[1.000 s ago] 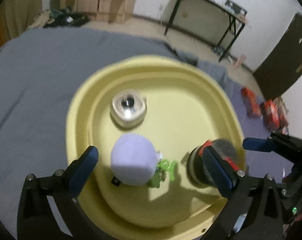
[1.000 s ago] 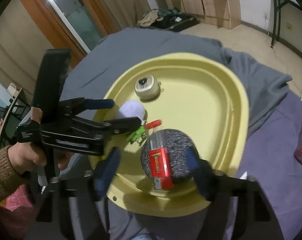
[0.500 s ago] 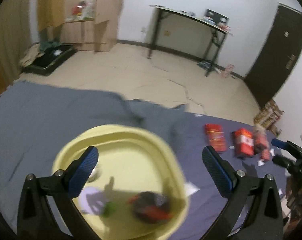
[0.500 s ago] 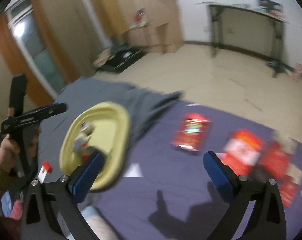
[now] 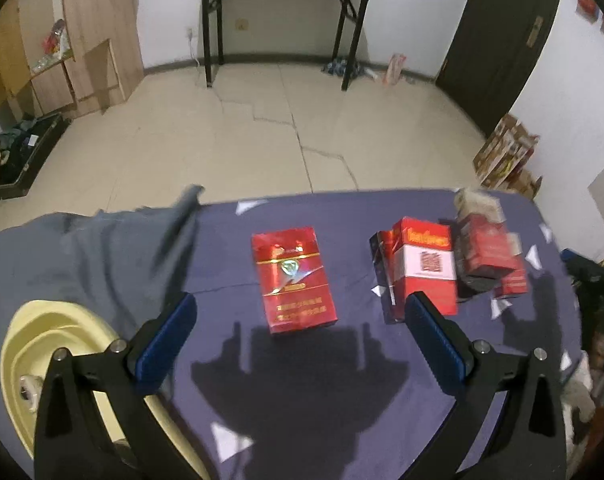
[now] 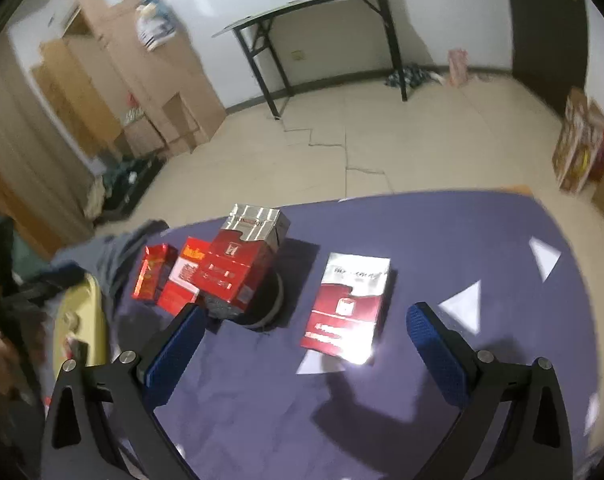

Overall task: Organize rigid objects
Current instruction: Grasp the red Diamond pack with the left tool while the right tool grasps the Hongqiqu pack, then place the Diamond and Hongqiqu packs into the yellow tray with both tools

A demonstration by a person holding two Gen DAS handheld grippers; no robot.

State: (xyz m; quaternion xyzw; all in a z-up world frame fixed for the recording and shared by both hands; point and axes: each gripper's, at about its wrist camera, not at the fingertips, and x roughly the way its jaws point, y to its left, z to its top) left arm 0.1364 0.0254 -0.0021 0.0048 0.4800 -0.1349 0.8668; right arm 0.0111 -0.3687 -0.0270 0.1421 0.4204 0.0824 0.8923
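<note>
Red boxes (image 5: 294, 278) lie flat; both claws, apparently empty, gape.

Both wrist views look steeply down and forward along their tongs over the purple cloth-covered surface (image 5: 322, 380) toward the far black folding table (image 6: 326, 0). They share the cluster of red cardboard packs (image 5: 422, 264) and the yellow plastic tray (image 6: 78, 312) at left.
</note>
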